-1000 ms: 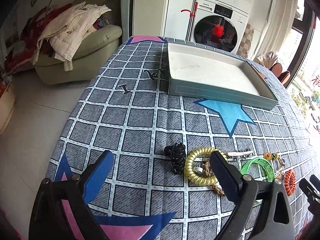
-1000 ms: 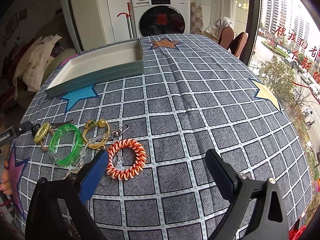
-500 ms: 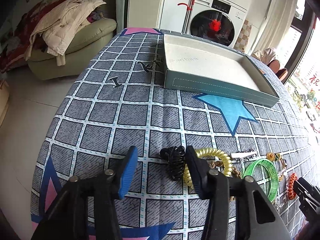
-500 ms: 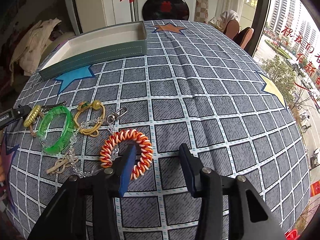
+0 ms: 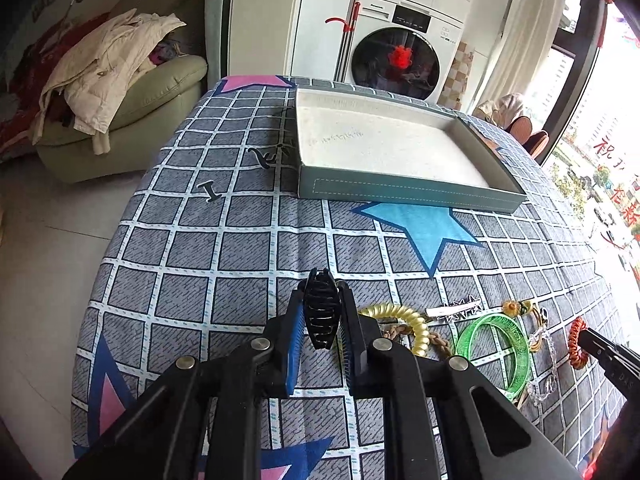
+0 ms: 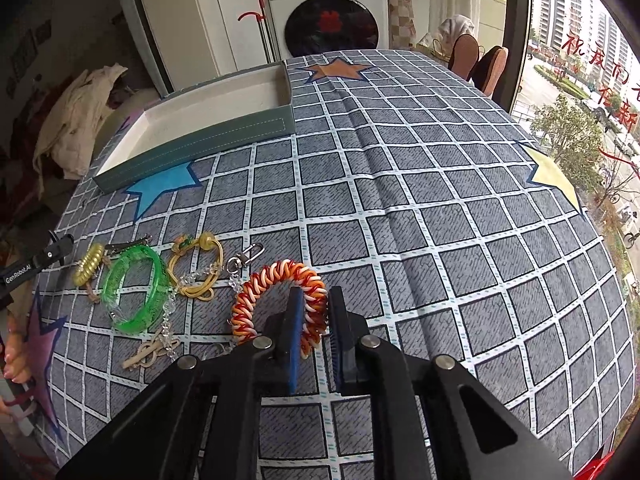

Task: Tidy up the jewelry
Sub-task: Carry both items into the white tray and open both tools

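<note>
Since a second ago both pairs of jaws have gone from spread wide to pressed in on a piece of jewelry each. The left gripper (image 5: 320,320) now pinches the black plastic claw hair clip (image 5: 319,309) between its blue-lined fingers, the clip standing upright between them over the grey checked tablecloth (image 5: 224,248) that covers the bench. Just right of it lies the gold spiral coil hair tie (image 5: 404,326), with a brown braided cord (image 5: 436,340) crossing under it and a silver metal hair clip (image 5: 454,307) beside it. Further right is the translucent green plastic bangle (image 5: 496,350), then a yellow cord bracelet with a bead (image 6: 196,268), with a clear bead chain (image 6: 166,322) trailing along the green bangle's right edge, and a silver swivel clasp (image 6: 246,257) near the orange coil. At the right end of the row the right gripper (image 6: 314,320) pinches the near side of the orange and white spiral coil bracelet (image 6: 276,300), whose far arc rests on the cloth. Beyond the row, well apart from it, the teal rectangular tray with a cream lining (image 5: 400,194) sits on the cloth beside a blue printed star (image 5: 420,228). Behind the bench stand a white front-loading washing machine (image 5: 400,52) and, to the left, a pale green armchair heaped with a cream jacket (image 5: 120,120).
</note>
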Demonstrator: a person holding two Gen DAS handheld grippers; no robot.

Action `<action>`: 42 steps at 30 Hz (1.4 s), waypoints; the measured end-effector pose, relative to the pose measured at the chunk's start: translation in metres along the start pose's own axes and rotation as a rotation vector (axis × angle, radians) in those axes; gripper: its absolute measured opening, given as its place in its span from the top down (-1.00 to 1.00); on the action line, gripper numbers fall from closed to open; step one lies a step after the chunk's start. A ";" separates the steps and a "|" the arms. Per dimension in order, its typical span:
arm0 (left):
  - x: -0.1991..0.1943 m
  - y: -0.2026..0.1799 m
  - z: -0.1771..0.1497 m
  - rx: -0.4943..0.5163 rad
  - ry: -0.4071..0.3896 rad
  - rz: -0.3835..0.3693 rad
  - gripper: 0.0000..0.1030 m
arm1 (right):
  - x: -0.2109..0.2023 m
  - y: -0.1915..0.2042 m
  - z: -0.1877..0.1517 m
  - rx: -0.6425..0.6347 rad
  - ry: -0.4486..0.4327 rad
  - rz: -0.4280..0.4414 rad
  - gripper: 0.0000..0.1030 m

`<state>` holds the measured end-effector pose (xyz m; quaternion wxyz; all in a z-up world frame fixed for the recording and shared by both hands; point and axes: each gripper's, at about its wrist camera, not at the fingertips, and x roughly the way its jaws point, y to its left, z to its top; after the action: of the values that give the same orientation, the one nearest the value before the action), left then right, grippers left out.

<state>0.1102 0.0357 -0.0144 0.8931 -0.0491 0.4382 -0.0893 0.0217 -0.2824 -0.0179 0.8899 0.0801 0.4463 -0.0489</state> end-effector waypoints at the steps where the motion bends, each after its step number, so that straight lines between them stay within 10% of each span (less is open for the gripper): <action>1: -0.002 0.000 0.003 0.002 -0.004 -0.002 0.29 | -0.001 0.000 0.003 0.005 -0.005 0.010 0.74; 25: 0.062 -0.049 0.142 0.135 -0.049 -0.003 0.29 | 0.073 0.071 0.170 -0.105 -0.012 0.144 0.74; 42: 0.144 -0.058 0.141 0.207 0.045 0.121 0.28 | 0.165 0.081 0.193 -0.069 0.087 0.079 0.74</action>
<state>0.3017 -0.0493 -0.0303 0.8871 0.0720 0.4487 -0.0809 0.2846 -0.2416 -0.0288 0.8733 0.0692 0.4823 0.0052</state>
